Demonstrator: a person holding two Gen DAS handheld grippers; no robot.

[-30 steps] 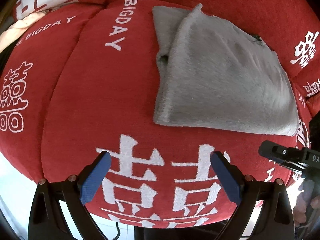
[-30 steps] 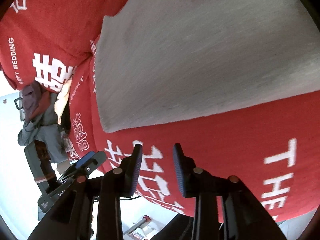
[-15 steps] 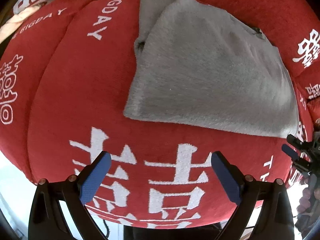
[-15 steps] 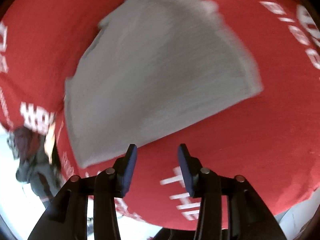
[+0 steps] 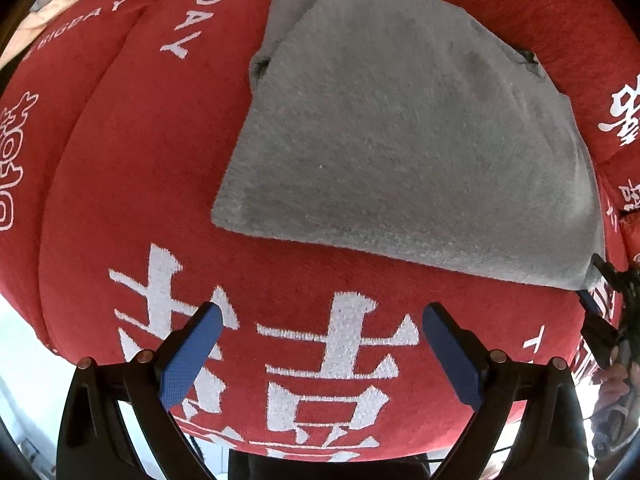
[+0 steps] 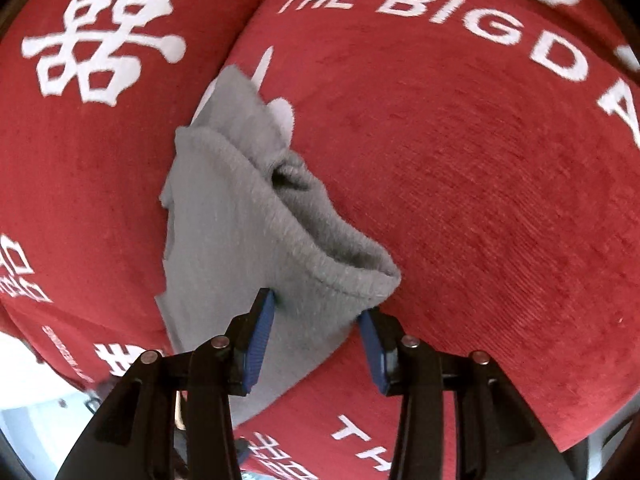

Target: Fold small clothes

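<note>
Grey garment (image 5: 404, 140) lies folded on the red cushion (image 5: 132, 168) with white lettering. Left tool (image 5: 320, 354) hangs over the cushion's near part, jaws wide apart and empty. Right tool (image 6: 316, 320), jaws part open, straddles the garment's near corner; whether its pads press the cloth cannot be told.

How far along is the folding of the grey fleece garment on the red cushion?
Done: the grey fleece garment already lies doubled on the red printed cushion. In hand: the right gripper straddles its near corner, pads not clearly pressing. Left: carry that corner over; the left gripper hangs open, empty.
</note>
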